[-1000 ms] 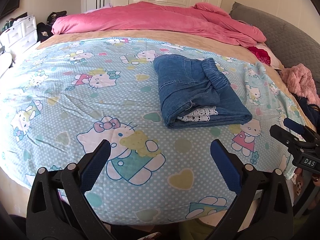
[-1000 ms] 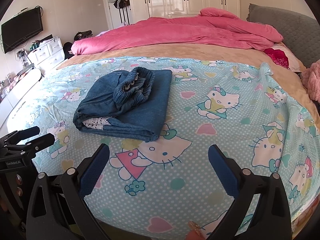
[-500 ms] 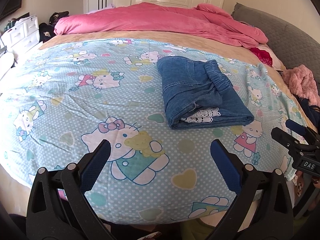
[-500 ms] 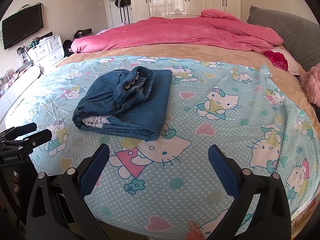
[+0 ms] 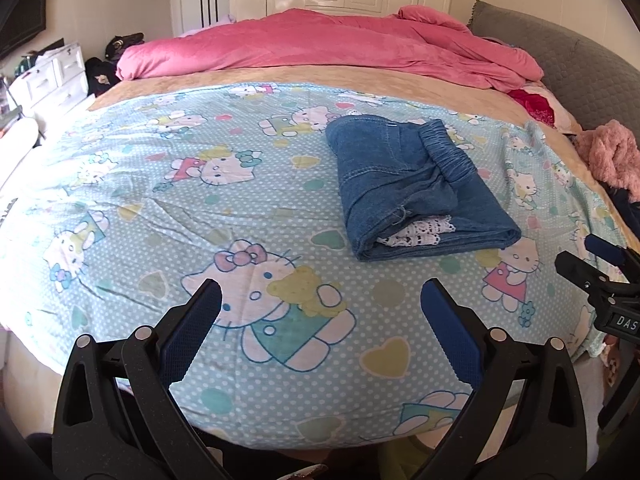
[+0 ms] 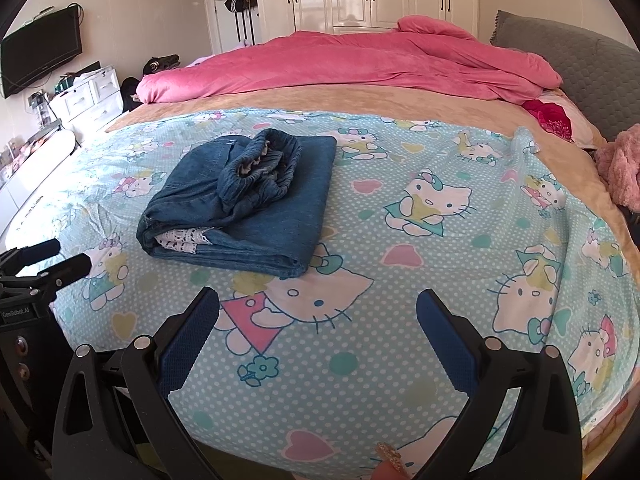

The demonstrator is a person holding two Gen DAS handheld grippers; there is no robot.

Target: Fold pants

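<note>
bed: carried a blue cartoon-cat sheet | folded pants lay on the sheet, right of centre | pink duvet was bunched along the far side

"das" on right hand-held gripper, "genrobot.ai" on left hand-held gripper

Left gripper and right gripper both hover level, fingers spread wide apart, gripping nothing.
</note>
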